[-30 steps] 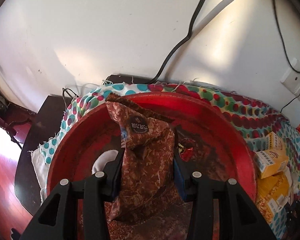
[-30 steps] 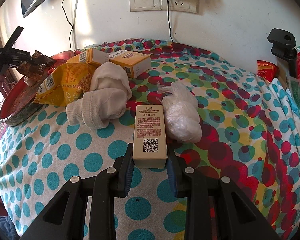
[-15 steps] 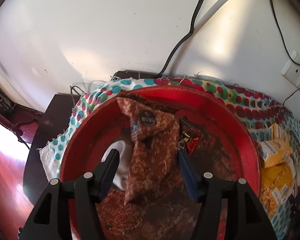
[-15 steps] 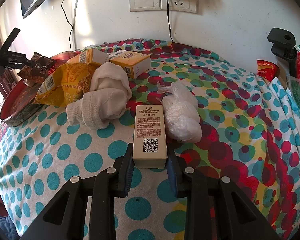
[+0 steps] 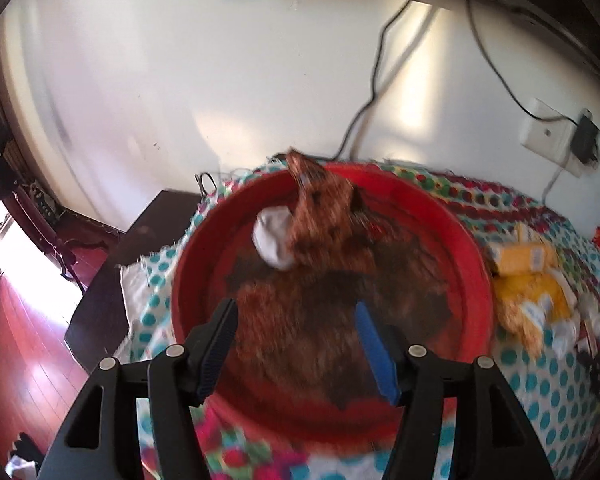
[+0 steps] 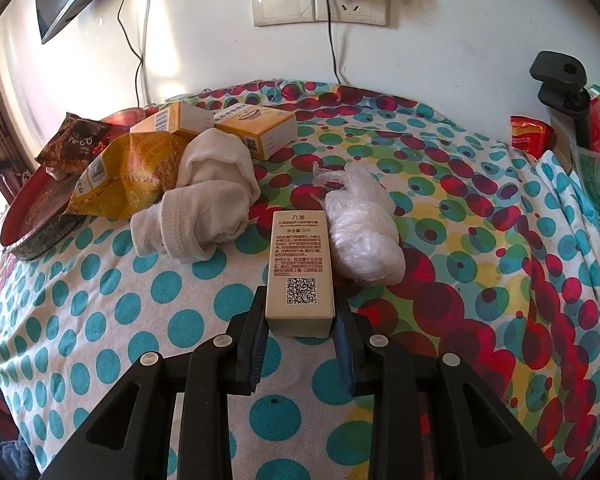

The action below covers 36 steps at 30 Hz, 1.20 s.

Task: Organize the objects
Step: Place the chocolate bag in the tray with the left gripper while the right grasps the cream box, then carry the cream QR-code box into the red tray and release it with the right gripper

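Note:
A brown snack packet [image 5: 324, 208] lies in the red round tray [image 5: 476, 276], leaning on its far rim beside a white wad [image 5: 274, 236]. My left gripper [image 5: 300, 340] is open and empty, above the tray's near side; the view is blurred. The packet [image 6: 76, 142] and tray [image 6: 32, 236] also show at the left of the right wrist view. My right gripper [image 6: 300, 330] is shut on a beige box [image 6: 300, 268] with a QR code, resting on the dotted cloth [image 6: 140, 320].
Two yellow boxes [image 6: 256, 128], a yellow bag [image 6: 128, 172], rolled white socks [image 6: 208, 208] and a white plastic bag [image 6: 360, 224] lie mid-table. A red packet [image 6: 530, 136] and black clamp [image 6: 560, 80] sit at the right. Wall sockets [image 6: 320, 0] and cables are behind.
My left gripper opened, let go of the brown packet and drew back and up from the tray. The packet now lies in the tray. The right gripper has not moved.

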Tool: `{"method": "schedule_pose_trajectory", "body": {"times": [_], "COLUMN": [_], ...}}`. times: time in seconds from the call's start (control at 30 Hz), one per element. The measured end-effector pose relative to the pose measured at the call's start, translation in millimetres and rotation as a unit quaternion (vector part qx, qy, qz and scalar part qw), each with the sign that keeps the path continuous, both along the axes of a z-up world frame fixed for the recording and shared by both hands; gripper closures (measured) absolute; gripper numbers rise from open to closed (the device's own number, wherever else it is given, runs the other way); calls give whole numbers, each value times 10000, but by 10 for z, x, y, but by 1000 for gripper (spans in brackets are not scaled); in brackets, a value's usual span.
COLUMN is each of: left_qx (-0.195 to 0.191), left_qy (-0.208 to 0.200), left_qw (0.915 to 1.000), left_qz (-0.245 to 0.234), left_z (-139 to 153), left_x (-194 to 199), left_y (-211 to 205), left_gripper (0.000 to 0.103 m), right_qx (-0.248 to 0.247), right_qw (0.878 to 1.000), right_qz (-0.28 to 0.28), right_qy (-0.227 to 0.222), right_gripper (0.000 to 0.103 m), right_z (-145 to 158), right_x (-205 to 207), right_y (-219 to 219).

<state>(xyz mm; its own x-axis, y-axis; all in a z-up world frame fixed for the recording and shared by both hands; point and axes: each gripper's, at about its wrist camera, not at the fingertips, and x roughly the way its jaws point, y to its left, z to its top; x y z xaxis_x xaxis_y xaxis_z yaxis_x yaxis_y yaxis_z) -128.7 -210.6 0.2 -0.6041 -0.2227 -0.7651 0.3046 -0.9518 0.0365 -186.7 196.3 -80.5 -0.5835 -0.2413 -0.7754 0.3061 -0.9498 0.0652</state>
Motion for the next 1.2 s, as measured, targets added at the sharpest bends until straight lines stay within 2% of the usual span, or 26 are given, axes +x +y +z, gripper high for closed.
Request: {"method": "schedule_pose_trajectory", "body": {"times": [0.13,0.33,0.5,0.93,1.2], "left_qx": [-22,-863,-1116,-921,-758], "left_qy": [87,218,261,573,547], "left_qw": [9999,9949,9911,9913,9932], "left_qz": [-133,-474,-678,-748,-690], "left_z": [-151,-308,-395,-425,-478], "left_x": [292,453,595,856,851], "left_y": [285,708,845,835,729], "left_gripper": [40,40,40,40,40], "right_qx": [-19,183,361,858,1115], "right_qw": [9999,9994,9987,9946,9913], "right_qz": [-87,-160,-252,-459,-575], "right_qy": [115,235,274,353,401], "right_gripper": [75,75,75,75,75], "right_z": [34,57,54,23,7], "right_x": [30,50,43,45,73], "right_y": [25,-6,-14,-62,-111]}}
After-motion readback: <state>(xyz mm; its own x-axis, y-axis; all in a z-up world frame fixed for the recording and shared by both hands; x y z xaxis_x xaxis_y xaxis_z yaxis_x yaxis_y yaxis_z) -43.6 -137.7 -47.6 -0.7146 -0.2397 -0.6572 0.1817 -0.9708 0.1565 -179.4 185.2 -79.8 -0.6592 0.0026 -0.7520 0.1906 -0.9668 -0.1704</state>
